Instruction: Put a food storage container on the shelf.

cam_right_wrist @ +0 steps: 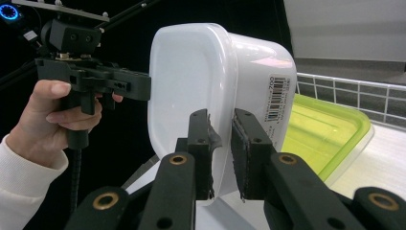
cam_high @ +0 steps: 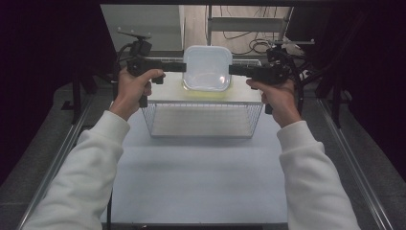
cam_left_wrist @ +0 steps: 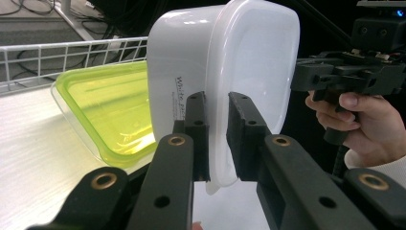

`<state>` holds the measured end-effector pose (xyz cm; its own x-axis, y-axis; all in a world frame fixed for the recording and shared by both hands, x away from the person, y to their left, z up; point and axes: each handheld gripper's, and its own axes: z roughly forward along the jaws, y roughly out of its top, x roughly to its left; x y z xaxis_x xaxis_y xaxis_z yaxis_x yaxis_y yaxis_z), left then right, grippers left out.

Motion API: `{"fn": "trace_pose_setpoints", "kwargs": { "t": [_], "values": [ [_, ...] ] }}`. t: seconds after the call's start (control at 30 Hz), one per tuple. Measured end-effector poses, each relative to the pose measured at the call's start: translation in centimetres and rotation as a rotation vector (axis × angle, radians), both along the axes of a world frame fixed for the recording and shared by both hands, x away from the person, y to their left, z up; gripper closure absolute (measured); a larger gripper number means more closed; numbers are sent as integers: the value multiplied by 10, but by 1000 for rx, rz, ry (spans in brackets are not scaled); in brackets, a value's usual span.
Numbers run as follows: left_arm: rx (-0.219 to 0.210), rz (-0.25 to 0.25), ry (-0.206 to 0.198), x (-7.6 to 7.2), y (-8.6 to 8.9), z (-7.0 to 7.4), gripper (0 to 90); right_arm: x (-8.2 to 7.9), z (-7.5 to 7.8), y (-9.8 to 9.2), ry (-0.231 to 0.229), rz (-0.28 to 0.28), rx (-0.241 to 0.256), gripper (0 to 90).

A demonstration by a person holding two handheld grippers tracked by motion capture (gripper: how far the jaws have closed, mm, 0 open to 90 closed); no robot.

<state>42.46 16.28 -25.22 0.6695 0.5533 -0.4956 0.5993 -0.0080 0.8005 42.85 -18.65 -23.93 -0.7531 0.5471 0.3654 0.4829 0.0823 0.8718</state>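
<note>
A white plastic container (cam_high: 207,67) is held up in the air over a wire shelf, its open side facing me. My left gripper (cam_high: 183,66) is shut on its left rim and my right gripper (cam_high: 231,70) is shut on its right rim. In the left gripper view the jaws clamp the white container (cam_left_wrist: 249,62) at its rim. In the right gripper view the jaws pinch the opposite rim of the container (cam_right_wrist: 191,81). A yellow-green lid (cam_left_wrist: 110,105) lies flat on the shelf top behind and below the container, and it is also in the right gripper view as the lid (cam_right_wrist: 325,129).
The wire shelf (cam_high: 203,120) stands on a white table (cam_high: 201,177), with a wooden-look top board (cam_high: 163,93) and a low wire rail (cam_left_wrist: 72,52) at its back. Dark frame posts and cables stand at both sides. The other hand (cam_left_wrist: 364,124) holds its gripper close by.
</note>
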Motion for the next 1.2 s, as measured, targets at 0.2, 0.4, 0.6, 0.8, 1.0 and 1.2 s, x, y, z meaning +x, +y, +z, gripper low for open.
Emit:
{"fn": "trace_pose_setpoints", "kwargs": {
  "t": [0.2,0.4,0.6,0.8,1.0,1.2],
  "values": [
    [5,1,18,12,-2,4,794,11,4,-2,18,-3,0,777],
    [-2,9,61,28,-1,-1,793,25,-1,0,58,-13,2,776],
    [-28,16,124,46,0,-9,790,38,-7,1,90,-21,12,773],
    [-31,12,152,54,1,-15,789,47,-9,2,121,-32,5,772],
    [-59,15,200,62,4,-16,791,57,-13,2,171,-41,35,771],
    [-113,19,267,72,6,-17,799,68,-19,-2,253,-66,96,768]
  ]
}}
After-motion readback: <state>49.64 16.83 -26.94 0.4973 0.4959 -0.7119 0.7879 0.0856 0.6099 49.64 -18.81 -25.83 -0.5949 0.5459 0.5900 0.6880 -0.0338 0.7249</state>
